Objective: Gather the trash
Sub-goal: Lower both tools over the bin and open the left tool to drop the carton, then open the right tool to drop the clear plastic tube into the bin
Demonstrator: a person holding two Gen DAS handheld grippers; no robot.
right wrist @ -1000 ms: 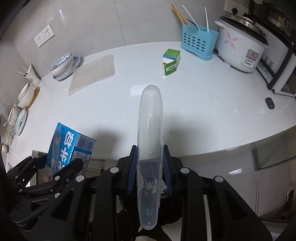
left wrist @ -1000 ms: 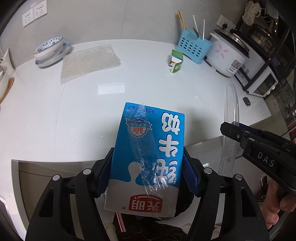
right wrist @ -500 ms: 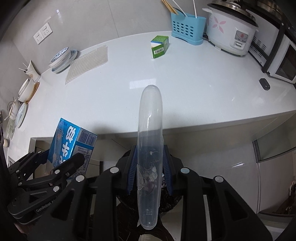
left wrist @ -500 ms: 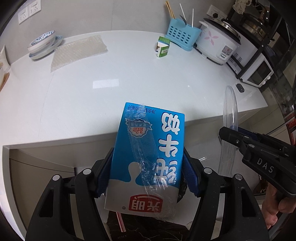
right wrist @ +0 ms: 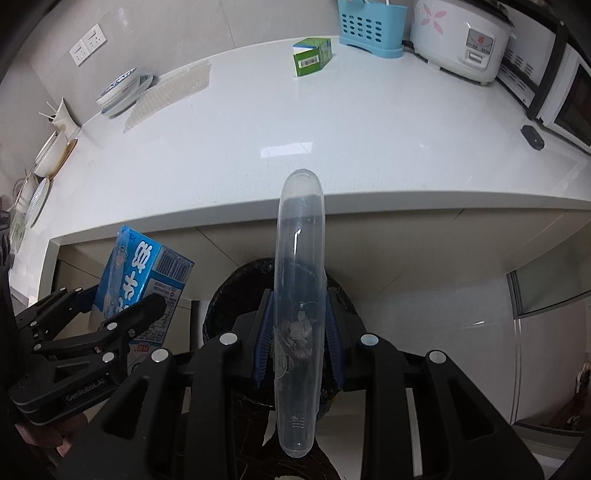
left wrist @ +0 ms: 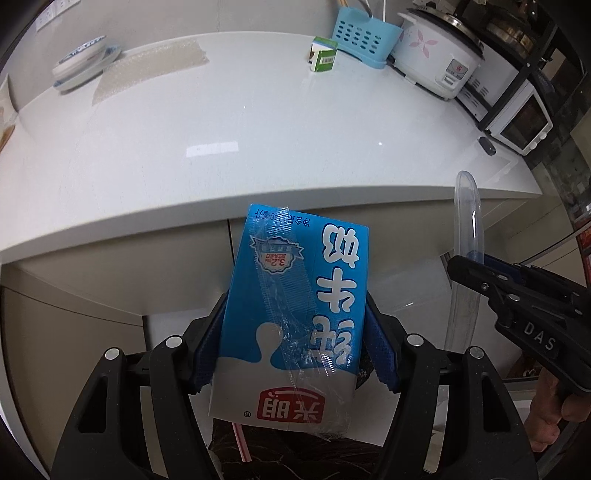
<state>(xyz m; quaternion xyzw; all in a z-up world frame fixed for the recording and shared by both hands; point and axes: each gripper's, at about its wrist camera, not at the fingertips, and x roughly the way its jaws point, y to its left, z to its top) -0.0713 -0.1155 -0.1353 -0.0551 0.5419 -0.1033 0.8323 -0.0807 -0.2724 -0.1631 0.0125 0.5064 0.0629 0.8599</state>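
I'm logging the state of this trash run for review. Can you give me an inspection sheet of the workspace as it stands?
Surface: white countertop, glossy, mostly bare in the middle.
Job's things: blue milk carton and clear plastic case, both held off the counter; black-lined trash bin below the case; green carton and bubble wrap sheet lie on the counter.
Clutter: stacked bowls, blue utensil basket, rice cooker, small black object.
Grippers: left gripper shut on the milk carton; right gripper shut on the plastic case.
Cables: nothing seen.
Surroundings: wall sockets, toaster oven, cabinet fronts under the counter.
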